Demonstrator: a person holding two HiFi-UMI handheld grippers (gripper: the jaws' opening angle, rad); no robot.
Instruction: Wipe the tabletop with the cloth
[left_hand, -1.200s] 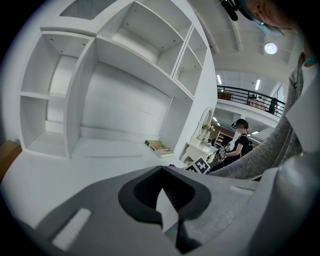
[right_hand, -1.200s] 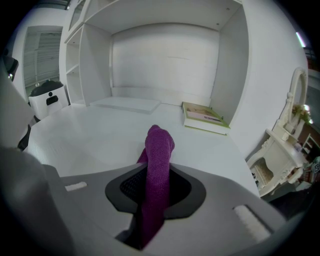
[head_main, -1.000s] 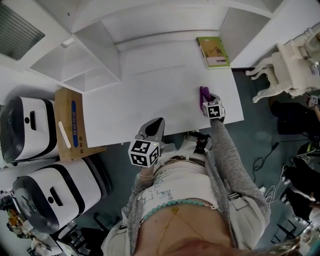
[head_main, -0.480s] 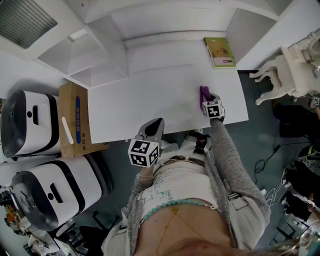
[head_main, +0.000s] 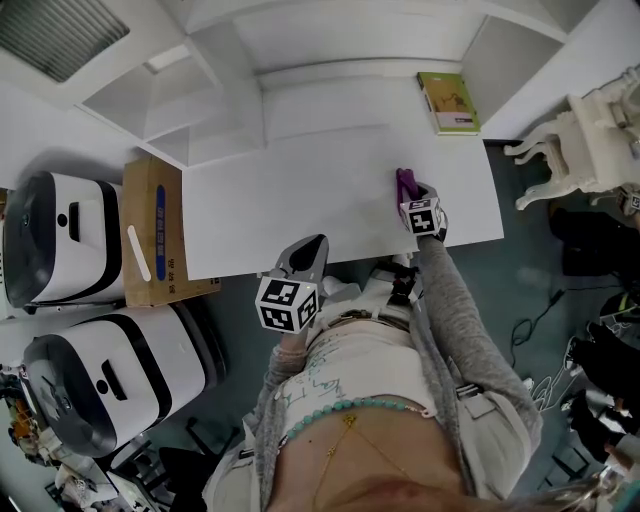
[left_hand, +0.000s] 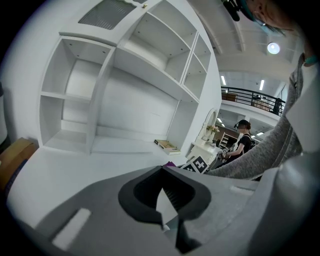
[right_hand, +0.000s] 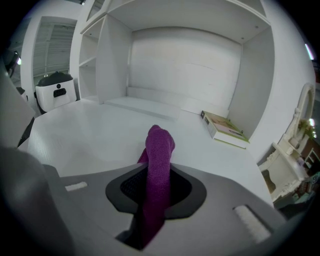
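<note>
cloth (head_main: 404, 184): purple, bunched into a narrow roll, pinched in the right hand-held gripper (head_main: 411, 200); sits over the right part of the bench (head_main: 300, 190), roughly 3 o'clock from bench centre, near the right edge
cloth axis: long axis runs along the jaws, about 6 to 12 o'clock in the head view; free end points 12 o'clock toward the shelf unit (head_main: 230, 70); in the right gripper view the cloth (right_hand: 159, 150) stands up and away out of the jaws
why held so: my read, gripped at one end so the free length can drag flat; contact with the bench I can't confirm from these views
right hand-held gripper (right_hand: 157, 192): jaws closed on the cloth's lower part, nothing else between them
left hand-held gripper (head_main: 308, 252): at the bench's near edge, about 7 o'clock from the cloth, well apart; likely parked out of the wipe path
left jaws: in the left gripper view the left hand-held gripper (left_hand: 165, 210) has jaws together, nothing held
book (head_main: 449, 102): back right corner, 1 o'clock from the cloth, apart; an obstacle if strokes run that way
cardboard box (head_main: 150, 230): off the bench's left end, 9 o'clock
</note>
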